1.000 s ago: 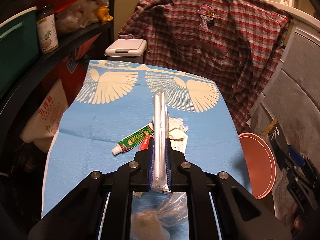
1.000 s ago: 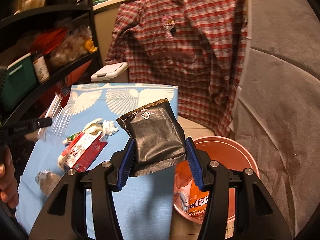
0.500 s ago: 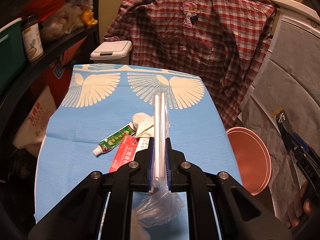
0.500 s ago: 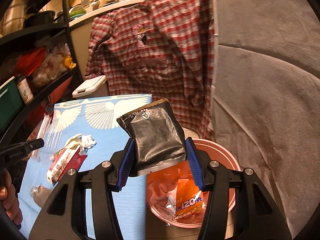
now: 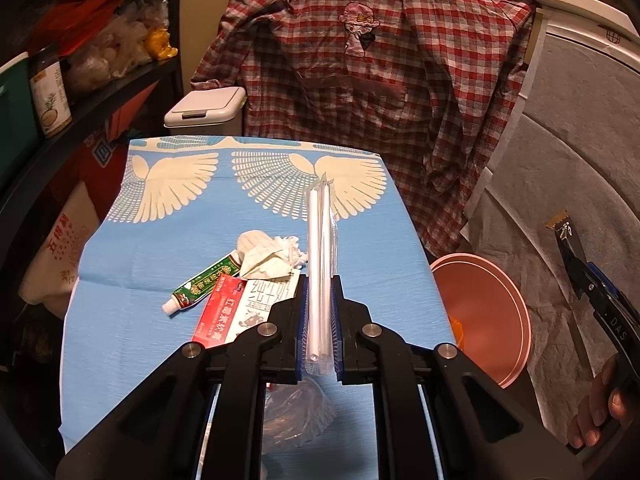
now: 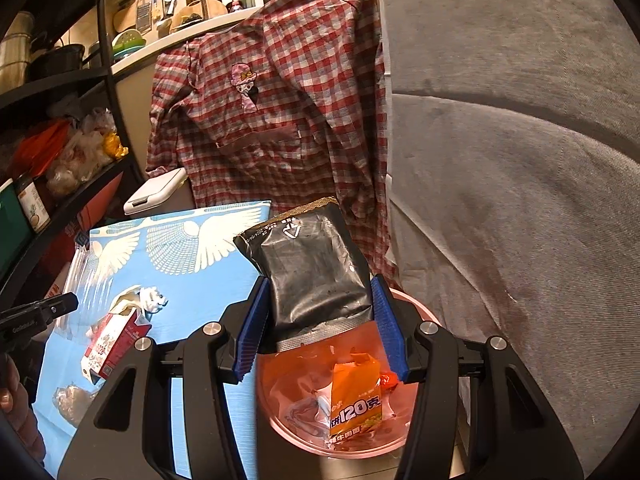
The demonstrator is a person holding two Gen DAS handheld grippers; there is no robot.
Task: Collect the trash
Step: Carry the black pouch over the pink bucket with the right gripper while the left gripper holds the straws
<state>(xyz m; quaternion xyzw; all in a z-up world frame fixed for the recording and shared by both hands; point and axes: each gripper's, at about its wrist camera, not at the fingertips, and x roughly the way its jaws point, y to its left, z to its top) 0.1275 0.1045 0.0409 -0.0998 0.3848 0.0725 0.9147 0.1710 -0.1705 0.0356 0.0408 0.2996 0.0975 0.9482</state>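
Our right gripper [image 6: 322,320] clamps a black pouch [image 6: 312,276] above the pink bin [image 6: 416,436], poised for dropping. Our left gripper [image 5: 319,320] pinches wrapped straws [image 5: 320,248] over the table's [image 5: 120,280] remaining litter.

Left hand-held gripper [image 5: 319,322] over near part of counter [image 5: 168,248], w/ straw pack [image 5: 320,264] between its fingers, pointing away toward far edge. On counter just left of pack: tissue wad [image 5: 268,254], tube [image 5: 206,284] left of that, carton [image 5: 236,312] nearer, touching both. Plastic bag [image 5: 296,412] on counter under gripper. Basin [image 5: 486,312] off counter's right edge, lower down. Right hand-held gripper [image 6: 320,328] above basin's [image 6: 420,312] near-left rim, w/ pouch [image 6: 310,274] between its fingers; snack wrapper [image 6: 354,404] in basin. Bin [image 5: 206,106] behind counter's far left; shirt [image 5: 380,92] hangs behind far edge. Shelf [image 5: 80,116] along left side.
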